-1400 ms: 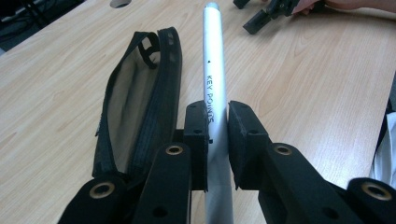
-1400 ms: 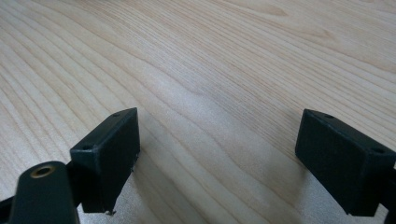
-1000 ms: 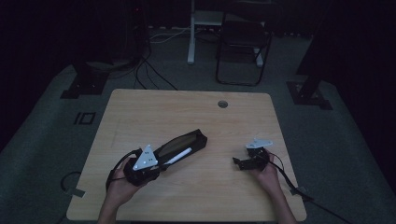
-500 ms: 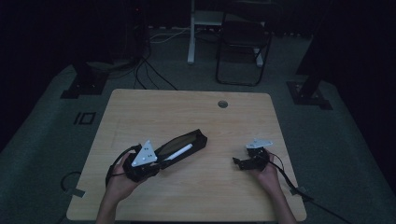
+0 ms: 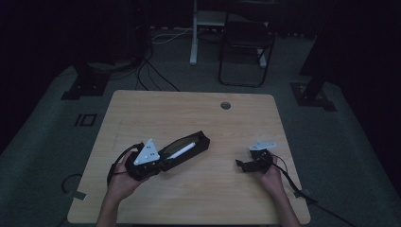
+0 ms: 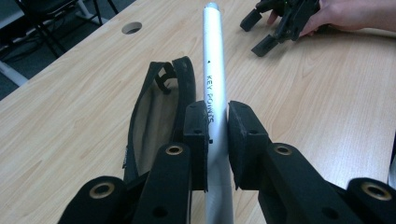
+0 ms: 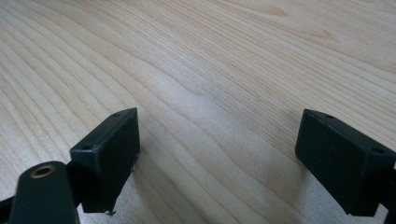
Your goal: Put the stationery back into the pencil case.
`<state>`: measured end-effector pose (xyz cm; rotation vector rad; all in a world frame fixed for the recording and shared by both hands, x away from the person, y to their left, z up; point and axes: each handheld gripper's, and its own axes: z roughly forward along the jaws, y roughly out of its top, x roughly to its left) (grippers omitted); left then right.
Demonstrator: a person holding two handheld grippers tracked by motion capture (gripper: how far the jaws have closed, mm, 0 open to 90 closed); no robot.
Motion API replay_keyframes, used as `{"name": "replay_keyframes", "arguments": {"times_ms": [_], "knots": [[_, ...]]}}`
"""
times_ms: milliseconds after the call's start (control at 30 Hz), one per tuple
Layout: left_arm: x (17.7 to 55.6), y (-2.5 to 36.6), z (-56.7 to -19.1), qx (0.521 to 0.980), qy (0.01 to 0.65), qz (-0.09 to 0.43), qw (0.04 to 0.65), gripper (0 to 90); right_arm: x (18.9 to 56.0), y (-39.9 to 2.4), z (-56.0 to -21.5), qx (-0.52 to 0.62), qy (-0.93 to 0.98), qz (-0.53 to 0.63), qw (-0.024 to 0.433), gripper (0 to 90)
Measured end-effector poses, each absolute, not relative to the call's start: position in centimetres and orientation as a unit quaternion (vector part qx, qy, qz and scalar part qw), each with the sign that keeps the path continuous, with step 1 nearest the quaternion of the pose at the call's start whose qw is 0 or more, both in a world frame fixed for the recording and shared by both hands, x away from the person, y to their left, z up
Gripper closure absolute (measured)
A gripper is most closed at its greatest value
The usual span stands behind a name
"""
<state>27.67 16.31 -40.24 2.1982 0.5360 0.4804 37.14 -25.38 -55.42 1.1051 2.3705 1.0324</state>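
Silver marker tube (image 6: 214,70) lettered "KEY POINTS", pinched between left gripper (image 6: 217,140) pads, lying along an open black pouch (image 6: 159,109), perhaps a pencil case, on wooden table (image 5: 189,109). Right gripper (image 7: 219,163) jaws spread, resting apart.

The right tool (image 7: 217,158) holds its two black, block-shaped jaws wide apart (nothing between them), low over the pale, wood-grained desk (image 7: 224,60), which spans the whole background.
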Motion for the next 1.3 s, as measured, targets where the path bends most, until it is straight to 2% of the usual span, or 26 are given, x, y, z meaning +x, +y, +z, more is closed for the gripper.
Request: {"name": "replay_keyframes", "arguments": {"times_ms": [1300], "knots": [[30.7,16.4,-39.3,0.863,0.22,0.196,0.41,78.9,37.1,-25.4,-55.4,0.388,0.832,0.362,0.164,13.9]]}}
